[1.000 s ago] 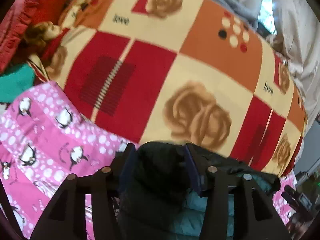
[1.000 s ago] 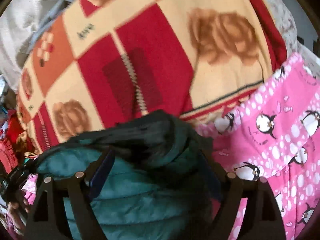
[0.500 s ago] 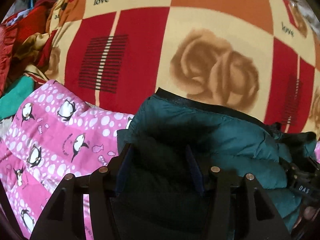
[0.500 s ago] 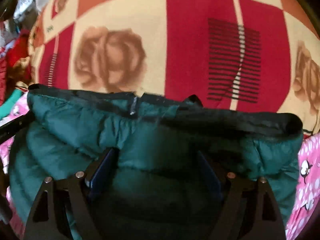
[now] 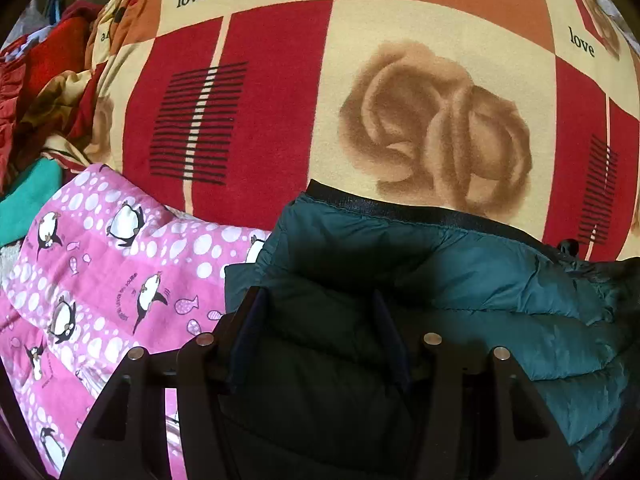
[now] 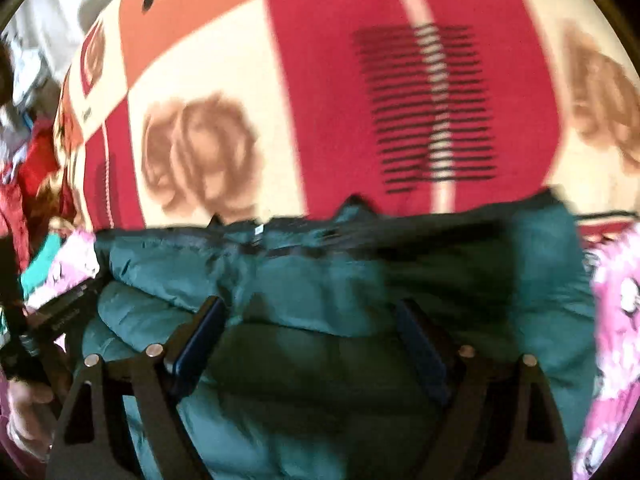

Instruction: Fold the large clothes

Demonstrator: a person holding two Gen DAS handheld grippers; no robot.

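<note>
While my left gripper (image 5: 316,316) sits low in its own view, I log it as clamped on a dark fold of the teal puffer jacket (image 5: 472,280), fabric filling the gap between its blue-padded fingers (image 5: 250,328). The jacket lies bunched on the bed, its black-trimmed edge (image 5: 400,210) resting against the patchwork blanket (image 5: 436,120), which carries red, cream and orange squares, brown roses and the word "love". Item to the left of the jacket: pink penguin-print fabric (image 5: 100,264), touching the jacket's left side. Further left: a heap of red and green cloth (image 5: 44,92). From the right wrist view, blurred, I list my right gripper (image 6: 310,320) likewise closed on the jacket (image 6: 304,280), quilted material bulging between its fingers (image 6: 200,340). The same blanket (image 6: 328,92) lies beyond the jacket, pink fabric (image 6: 616,320) at the right edge. At the lower left of that view, the left gripper's dark body (image 6: 60,316) and a hand (image 6: 24,412) are partly visible.
</note>
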